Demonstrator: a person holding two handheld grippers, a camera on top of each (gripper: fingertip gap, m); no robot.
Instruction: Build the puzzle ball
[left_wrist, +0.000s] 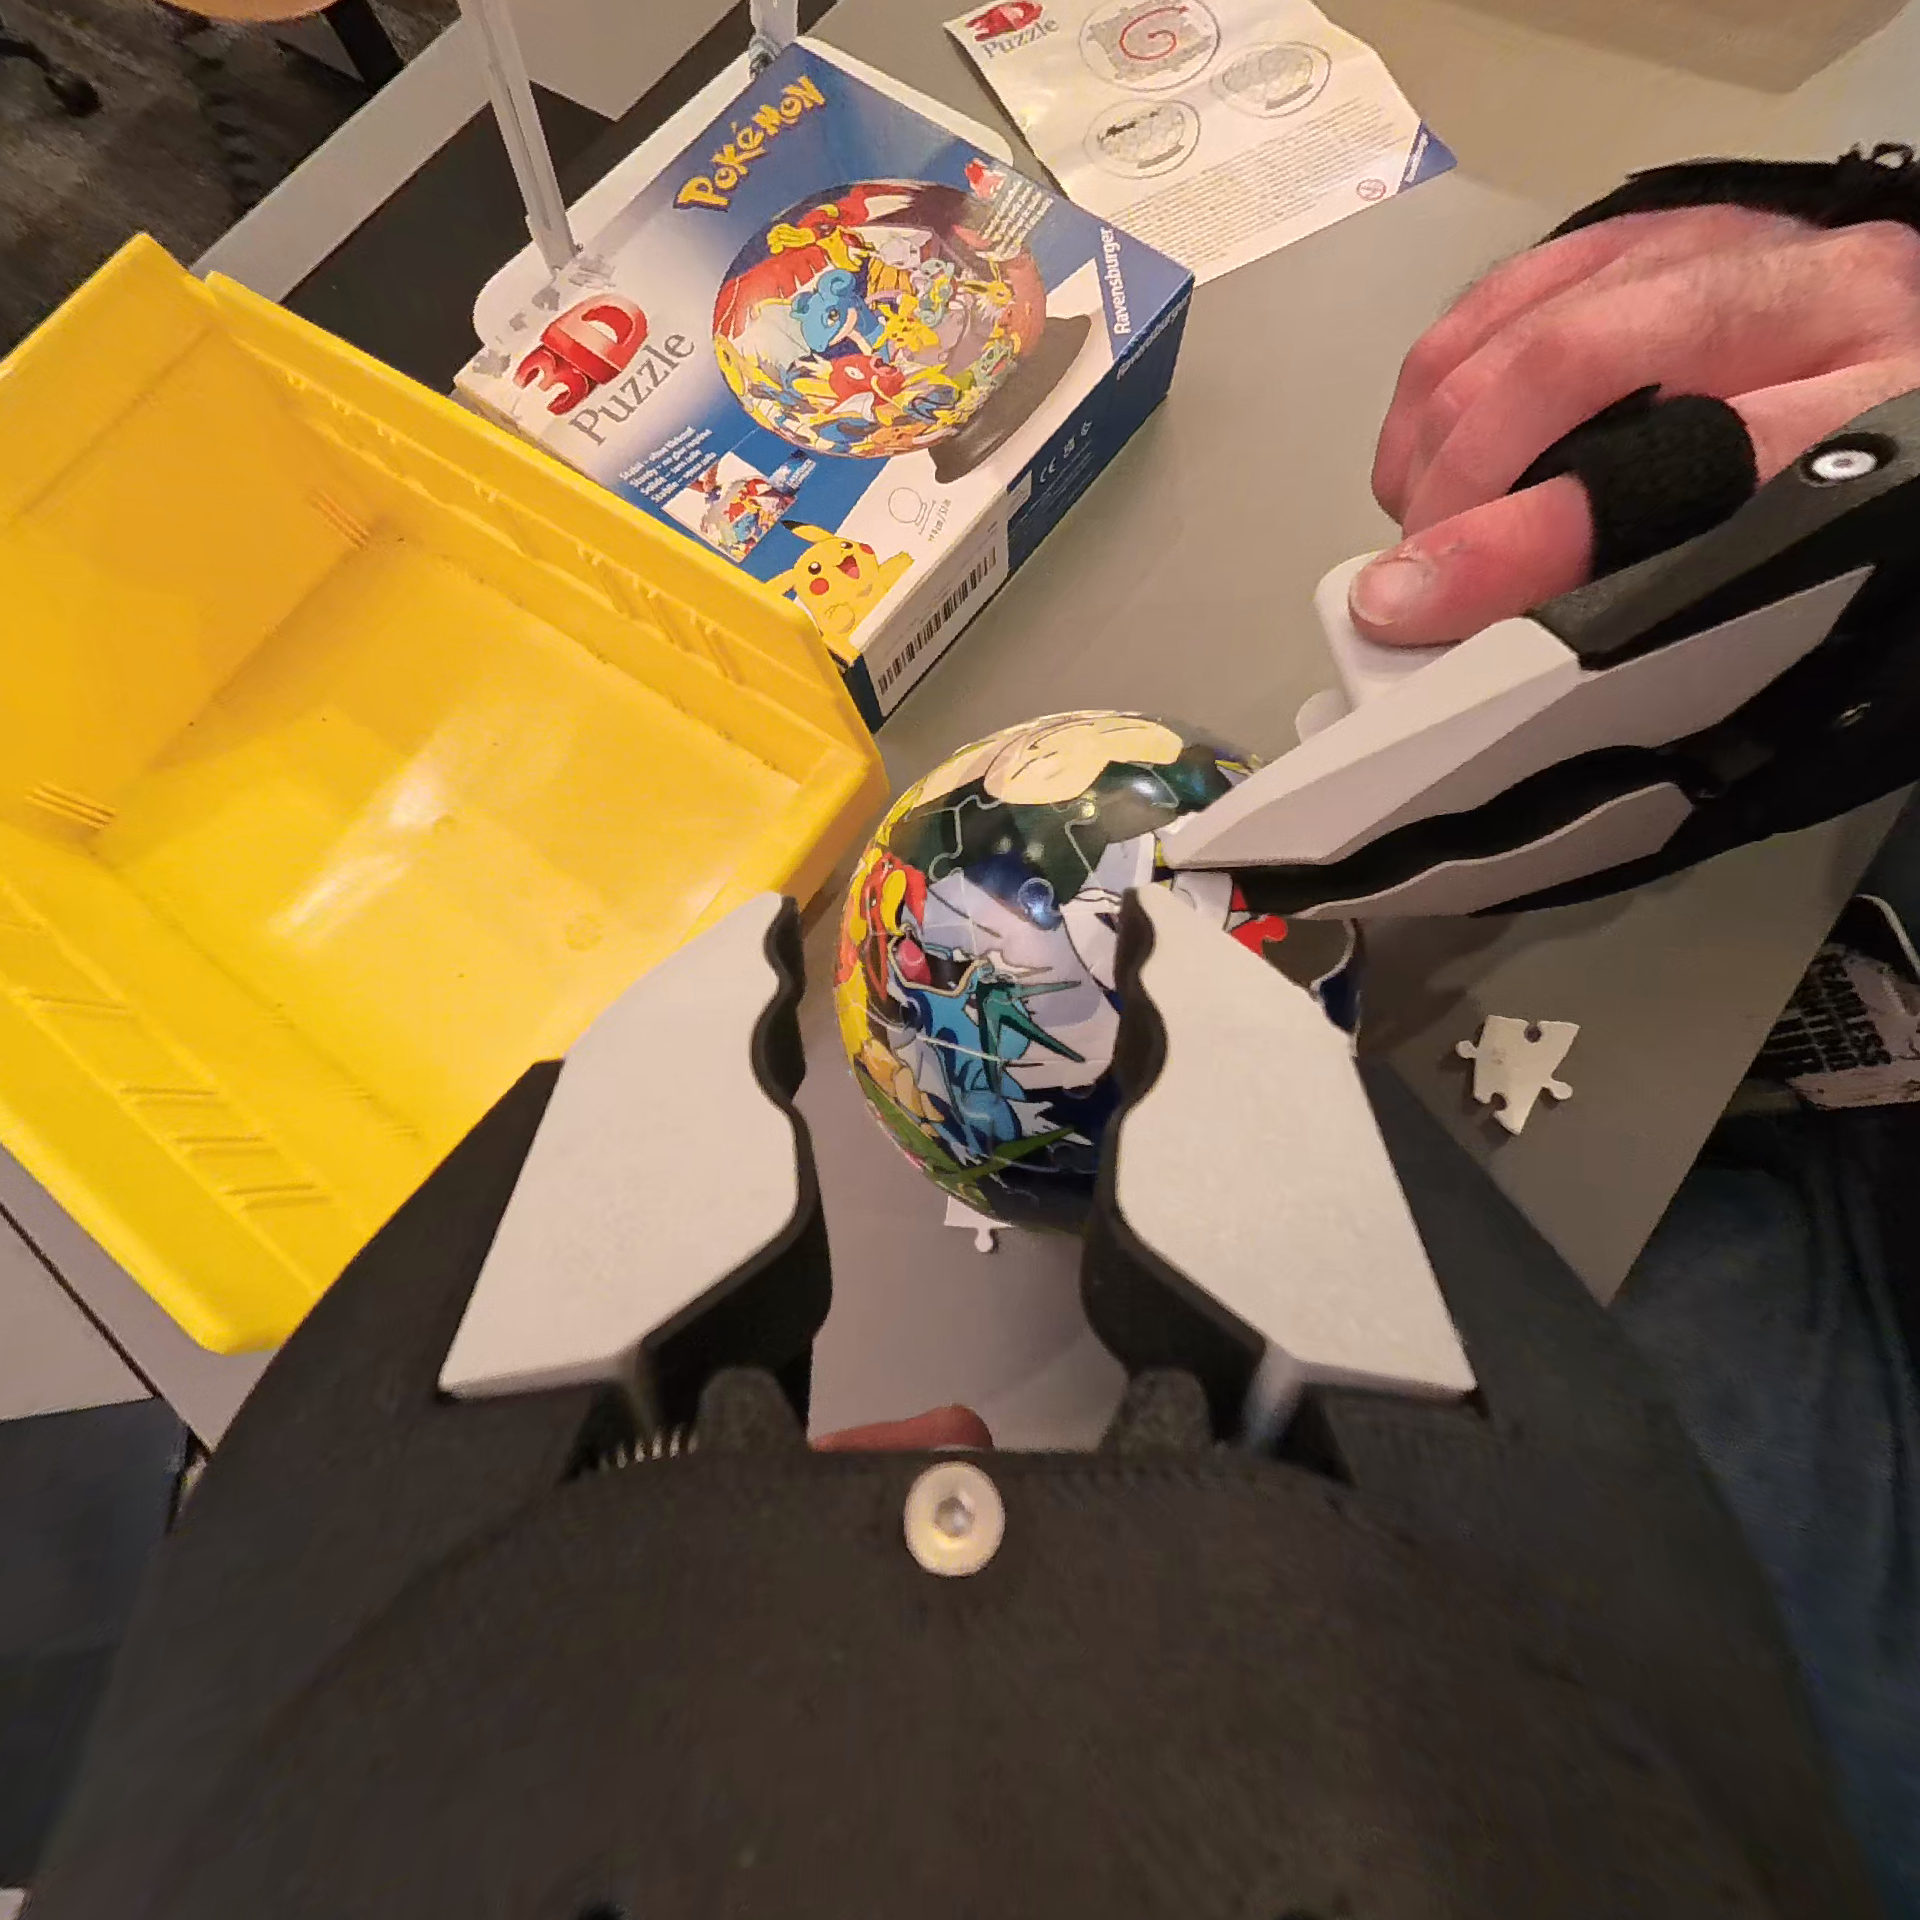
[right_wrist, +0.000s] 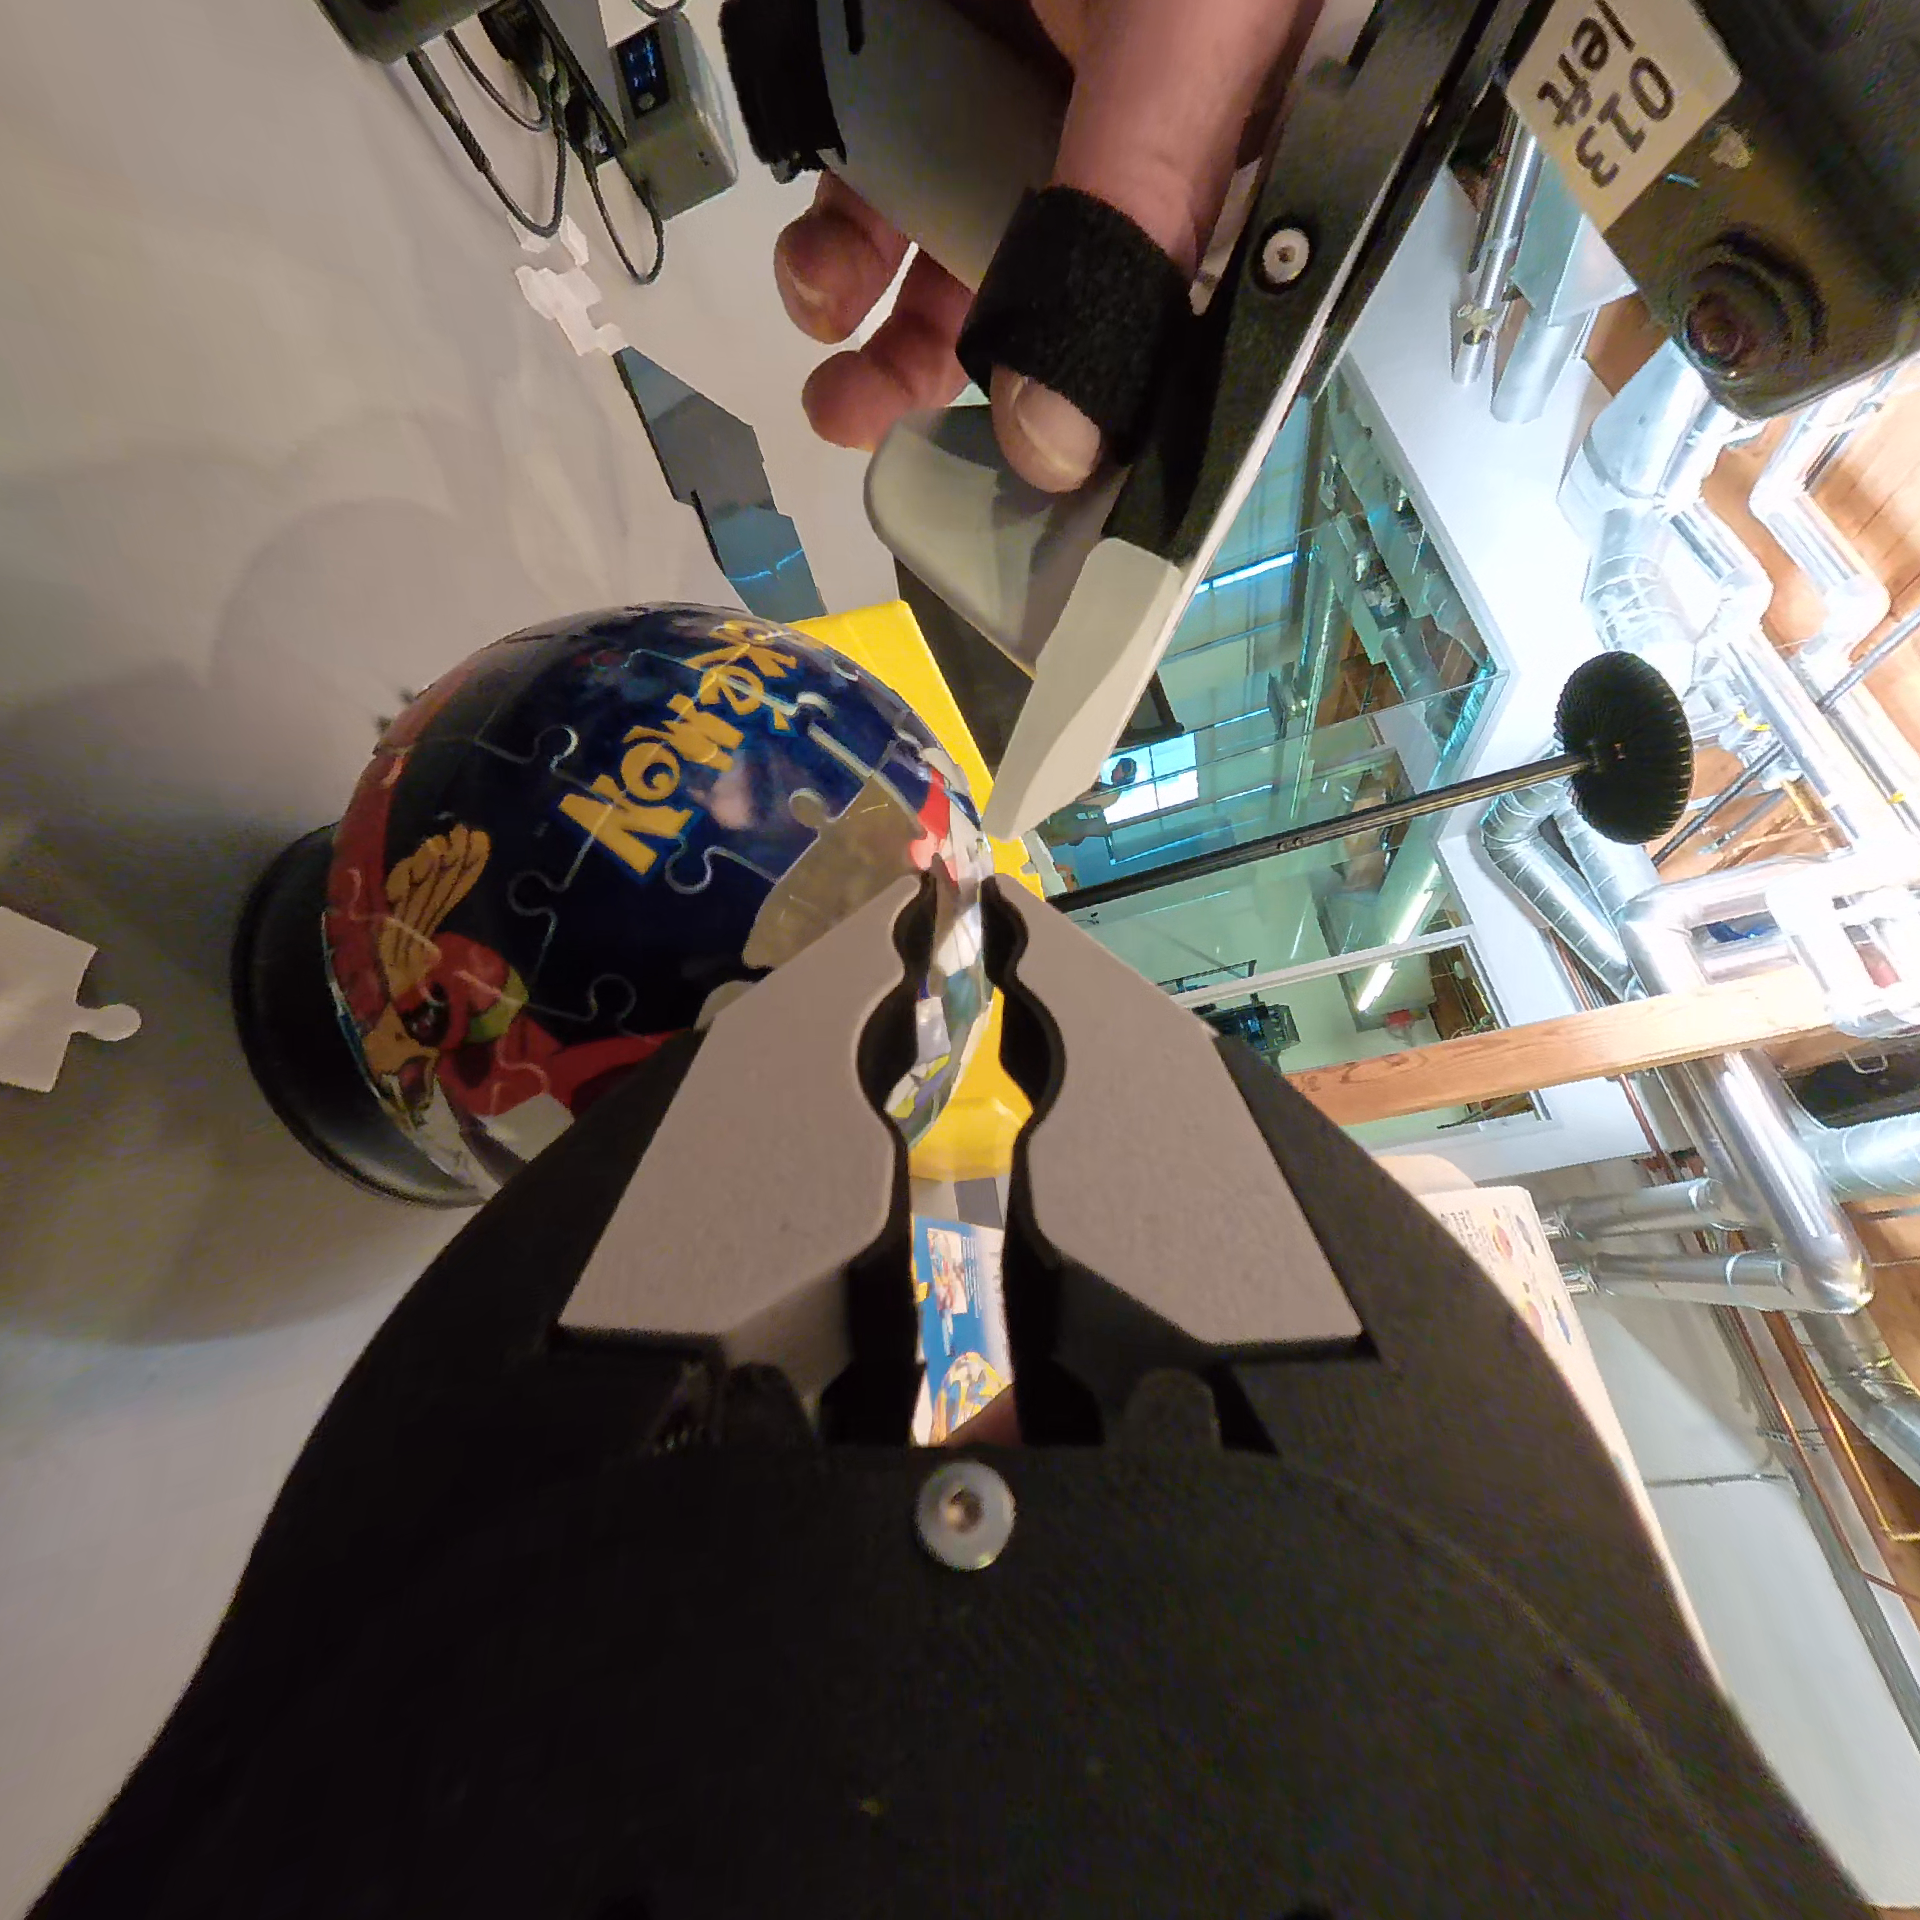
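The puzzle ball sits on its black stand on the grey desk, just beside the yellow bin; my left tool hangs spread wide above the ball, gripping nothing; my right tool is pinched on a puzzle piece at the ball's open gap; a loose white piece lies near the ball.

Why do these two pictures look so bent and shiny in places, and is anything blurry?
Left wrist view: the wide lens bows the yellow bin and the table edges; glare whitens the top of the puzzle ball; the left gripper close to the lens looks slightly soft. Right wrist view: the scene appears turned sideways, the ball casts a soft shadow on the table, and the piece in the right gripper gleams.
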